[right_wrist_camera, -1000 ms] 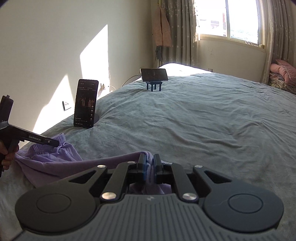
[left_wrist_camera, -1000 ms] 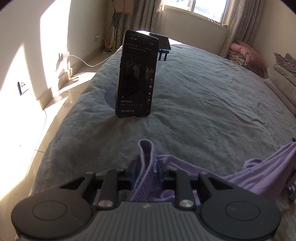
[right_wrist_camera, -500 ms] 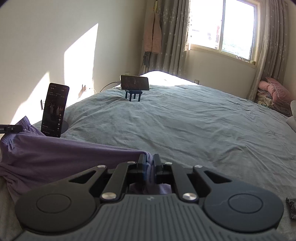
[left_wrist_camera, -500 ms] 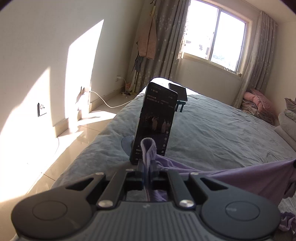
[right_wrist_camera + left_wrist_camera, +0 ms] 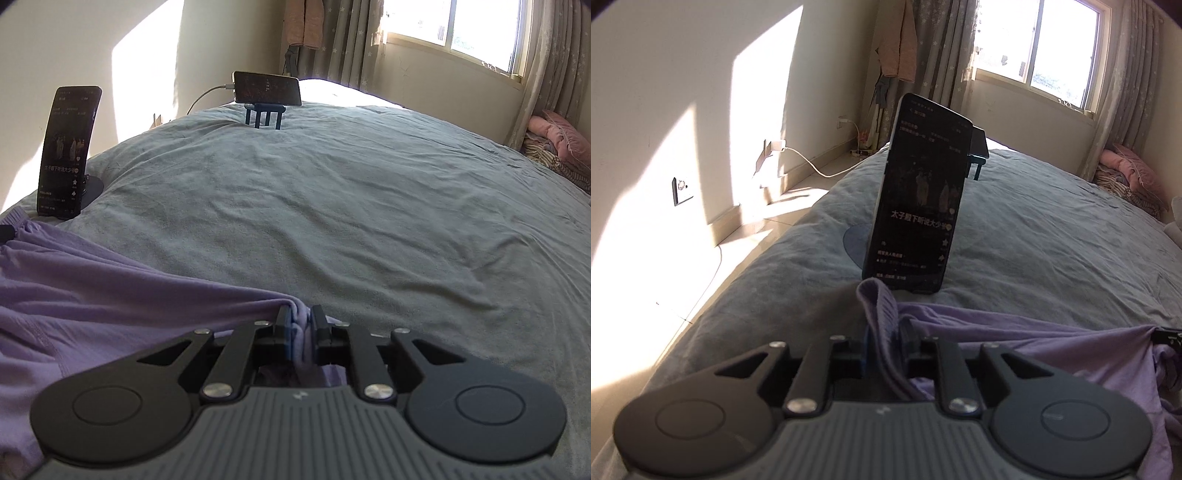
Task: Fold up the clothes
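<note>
- Two hand-held grippers, both clenched on one soft lilac knit garment stretched between them above the grey-green bedspread
- Left hand-held gripper: jaws pinched on a ribbed lilac hem that loops up in front of the fingers, cloth trailing away to the right
- Right hand-held gripper: jaws closed on a bunched fold of the same lilac fabric, the rest spreading out to the left in taut creases
- Seen in the left wrist view: the garment pulled across toward a dark gripper tip at the far right edge
- Just beyond the raised hem, upright on a round dark stand on the bed: tall black smartphone with a lit screen; same phone at the left of the right wrist view, close to the garment's far edge
- Further back, well apart from the cloth: second black phone lying sideways on a small dark legged stand, cable plugged in
- Sunlit window with patterned curtains behind the bed, pink bedding heaped at the right
</note>
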{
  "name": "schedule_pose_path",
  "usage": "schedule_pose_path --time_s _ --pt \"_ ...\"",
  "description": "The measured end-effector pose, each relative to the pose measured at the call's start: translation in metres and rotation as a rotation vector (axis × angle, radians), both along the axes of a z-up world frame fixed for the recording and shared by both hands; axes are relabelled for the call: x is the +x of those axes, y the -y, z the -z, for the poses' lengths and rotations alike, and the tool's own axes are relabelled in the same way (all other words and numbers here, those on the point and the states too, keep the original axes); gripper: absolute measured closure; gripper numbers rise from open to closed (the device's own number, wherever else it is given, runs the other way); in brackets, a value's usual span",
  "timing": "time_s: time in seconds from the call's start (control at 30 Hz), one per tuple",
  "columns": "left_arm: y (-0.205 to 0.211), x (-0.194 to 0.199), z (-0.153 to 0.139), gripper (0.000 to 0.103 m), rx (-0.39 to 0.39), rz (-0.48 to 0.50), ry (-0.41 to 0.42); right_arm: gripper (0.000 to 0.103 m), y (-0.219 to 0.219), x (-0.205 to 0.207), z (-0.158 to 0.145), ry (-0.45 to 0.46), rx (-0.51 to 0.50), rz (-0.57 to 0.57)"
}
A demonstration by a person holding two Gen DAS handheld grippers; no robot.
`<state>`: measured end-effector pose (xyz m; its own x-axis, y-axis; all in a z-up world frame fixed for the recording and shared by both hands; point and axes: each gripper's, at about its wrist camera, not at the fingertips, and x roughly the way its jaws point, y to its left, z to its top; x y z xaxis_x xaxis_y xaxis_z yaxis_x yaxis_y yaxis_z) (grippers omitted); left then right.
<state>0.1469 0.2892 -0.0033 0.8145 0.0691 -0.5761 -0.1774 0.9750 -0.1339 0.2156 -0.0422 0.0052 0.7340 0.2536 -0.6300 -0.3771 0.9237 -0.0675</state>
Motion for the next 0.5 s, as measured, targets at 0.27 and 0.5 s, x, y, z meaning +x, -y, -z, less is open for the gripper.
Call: schedule_pose_path --time_s 0.27,0.5 --pt "0.003 -0.042 -0.032 0.044 -0.029 0.004 0.031 0.051 0.033 -0.048 -0.029 0.013 0.063 -0.003" --pt "-0.001 -0.091 -0.029 0.042 -0.102 0.002 0.006 0.051 0.056 -0.094 -0.024 -0.004 0.060 -0.014"
